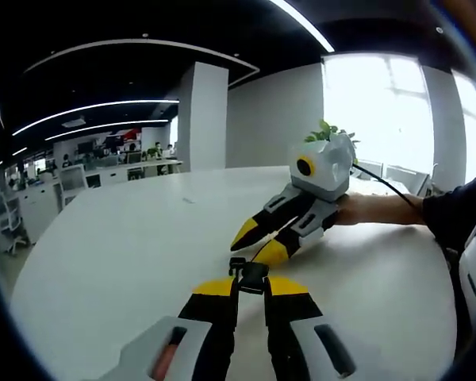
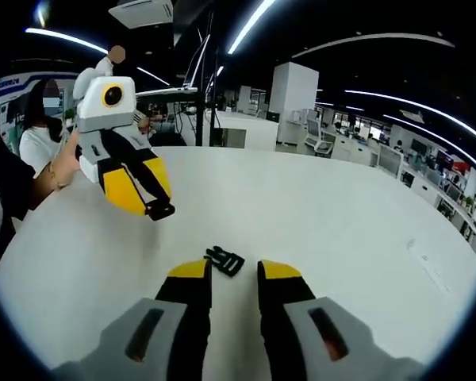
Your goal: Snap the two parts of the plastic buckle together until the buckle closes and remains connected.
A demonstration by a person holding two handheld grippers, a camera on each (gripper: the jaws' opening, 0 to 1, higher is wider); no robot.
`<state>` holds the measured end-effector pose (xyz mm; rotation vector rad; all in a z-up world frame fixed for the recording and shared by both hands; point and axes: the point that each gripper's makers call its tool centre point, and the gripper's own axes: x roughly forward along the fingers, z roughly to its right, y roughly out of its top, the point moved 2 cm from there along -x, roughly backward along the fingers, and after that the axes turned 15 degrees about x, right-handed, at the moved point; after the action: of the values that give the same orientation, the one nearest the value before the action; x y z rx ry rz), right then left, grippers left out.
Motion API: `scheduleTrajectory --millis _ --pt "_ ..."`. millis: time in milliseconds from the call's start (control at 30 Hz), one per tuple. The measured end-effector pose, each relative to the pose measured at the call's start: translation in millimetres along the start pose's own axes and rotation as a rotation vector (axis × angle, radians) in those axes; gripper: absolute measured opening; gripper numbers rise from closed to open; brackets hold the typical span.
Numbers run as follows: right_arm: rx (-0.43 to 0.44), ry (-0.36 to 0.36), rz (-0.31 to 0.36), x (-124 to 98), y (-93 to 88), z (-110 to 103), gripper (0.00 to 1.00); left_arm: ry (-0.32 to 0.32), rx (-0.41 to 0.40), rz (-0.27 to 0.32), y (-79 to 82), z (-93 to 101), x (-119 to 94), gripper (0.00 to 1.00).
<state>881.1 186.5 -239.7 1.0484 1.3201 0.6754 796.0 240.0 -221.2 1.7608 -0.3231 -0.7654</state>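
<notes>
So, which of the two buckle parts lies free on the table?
The loose part, on the white table just ahead of the open right gripper. The other part is pinched by the left gripper.

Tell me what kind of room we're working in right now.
Likely an open-plan office: rows of desks with monitors, office chairs, linear ceiling lights, and a large white table as the worksurface.

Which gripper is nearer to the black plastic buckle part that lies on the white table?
Right. The right gripper has its open jaws just short of the buckle part; the left gripper is farther off, raised, holding the other buckle part.
</notes>
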Motion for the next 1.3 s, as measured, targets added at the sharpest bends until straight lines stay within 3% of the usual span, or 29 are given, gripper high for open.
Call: scheduleTrajectory --millis 233,700,1300 --pt "-0.002 0.02 0.003 1.5 -1.3 -4.8 0.23 0.002 -0.005 0.003 -0.1 0.1 0.2 0.12" --pt "0.115 0.126 0.039 6.6 -4.6 3.9 0.2 0.004 -0.007 0.002 0.5 -1.6 0.9 0.12" --pt "0.089 0.135 0.04 9.0 0.0 3.7 0.15 0.007 -0.005 -0.003 -0.3 -2.2 -0.6 0.12"
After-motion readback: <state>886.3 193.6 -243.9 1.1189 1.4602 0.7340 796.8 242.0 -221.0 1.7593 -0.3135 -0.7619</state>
